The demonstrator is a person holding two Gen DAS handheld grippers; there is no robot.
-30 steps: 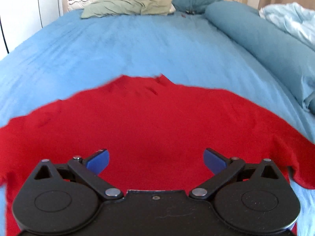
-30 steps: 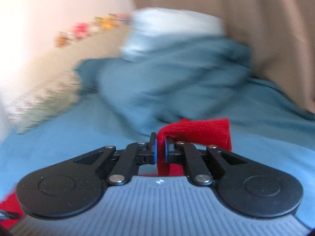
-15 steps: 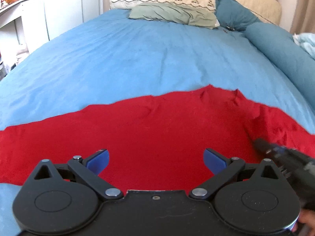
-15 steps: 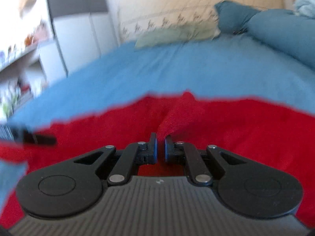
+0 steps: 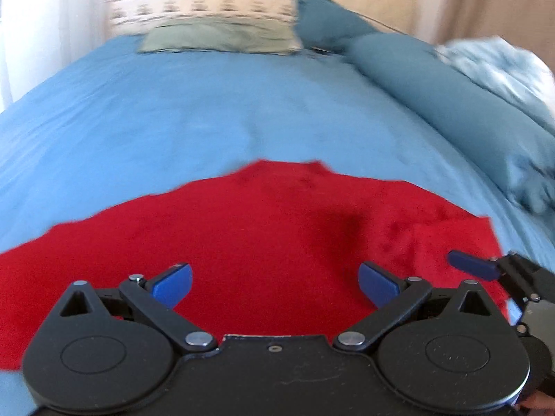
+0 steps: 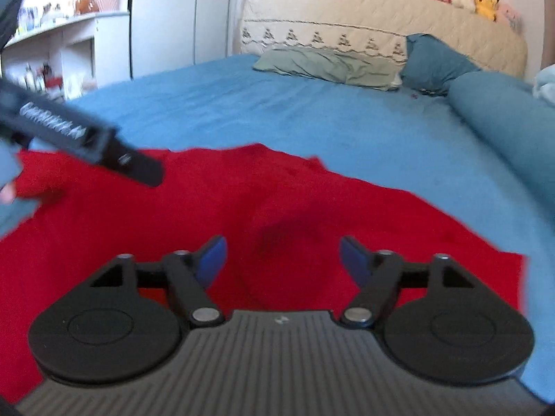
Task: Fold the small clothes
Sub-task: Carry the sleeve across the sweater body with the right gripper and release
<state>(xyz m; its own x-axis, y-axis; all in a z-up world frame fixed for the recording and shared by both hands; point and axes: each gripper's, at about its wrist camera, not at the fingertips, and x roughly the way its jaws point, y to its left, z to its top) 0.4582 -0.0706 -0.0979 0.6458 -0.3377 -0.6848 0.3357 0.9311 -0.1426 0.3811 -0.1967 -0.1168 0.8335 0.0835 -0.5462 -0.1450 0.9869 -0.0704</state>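
A red knitted garment (image 5: pixel 263 228) lies spread flat on the blue bed sheet (image 5: pixel 208 111); it also shows in the right wrist view (image 6: pixel 277 208). My left gripper (image 5: pixel 274 284) is open and empty, hovering just above the garment's near part. My right gripper (image 6: pixel 282 260) is open and empty above the garment's right part. One blue fingertip of the right gripper (image 5: pixel 471 268) shows at the right edge of the left wrist view. The left gripper's black body (image 6: pixel 83 142) crosses the left side of the right wrist view.
A green pillow (image 6: pixel 326 64), a dark teal pillow (image 6: pixel 437 64) and a long teal bolster (image 5: pixel 451 104) lie at the head and right side of the bed. A pale crumpled duvet (image 5: pixel 492 66) lies beyond the bolster. White cupboards (image 6: pixel 166 24) stand at the left.
My right gripper has opened and let go of the red fold it held; that part now lies on the garment. The left gripper stayed open and swung slightly.
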